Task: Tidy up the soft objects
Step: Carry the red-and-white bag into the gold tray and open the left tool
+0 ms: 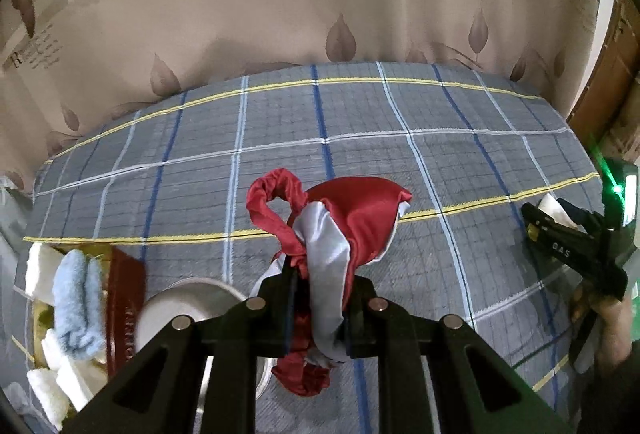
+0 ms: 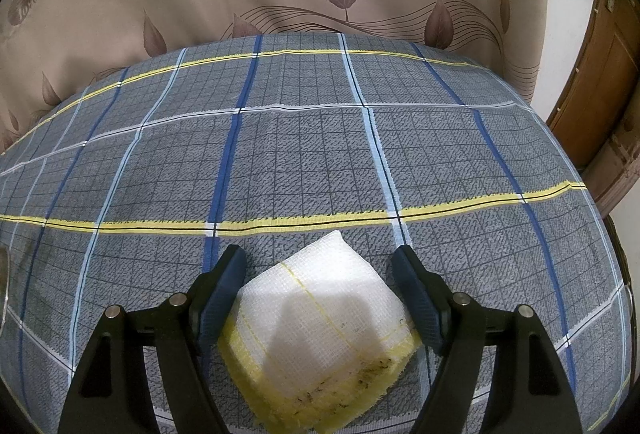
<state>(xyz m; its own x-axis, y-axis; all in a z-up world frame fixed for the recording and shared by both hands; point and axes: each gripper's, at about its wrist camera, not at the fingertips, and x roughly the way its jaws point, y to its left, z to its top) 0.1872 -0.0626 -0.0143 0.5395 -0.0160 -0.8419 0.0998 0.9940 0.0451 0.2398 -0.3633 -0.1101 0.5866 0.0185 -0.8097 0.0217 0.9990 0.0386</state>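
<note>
In the left wrist view my left gripper (image 1: 322, 274) is shut on a red and white satin cloth (image 1: 352, 218), which bunches above the fingers and hangs below them, lifted off the plaid sheet (image 1: 400, 138). In the right wrist view a white mesh sponge with a yellow underside (image 2: 320, 330) sits cornerwise between the pads of my right gripper (image 2: 320, 254); both pads touch its sides. From the left wrist view, the right gripper (image 1: 536, 218) shows at the right edge, held by a hand (image 1: 600, 318).
A red and gold box (image 1: 124, 298) at the left holds white sponges (image 1: 40, 266) and a light blue fluffy cloth (image 1: 78, 302). A white round dish (image 1: 188, 306) lies beside it. A leaf-print curtain (image 1: 280, 14) hangs behind the bed; a wooden door (image 2: 600, 82) stands at right.
</note>
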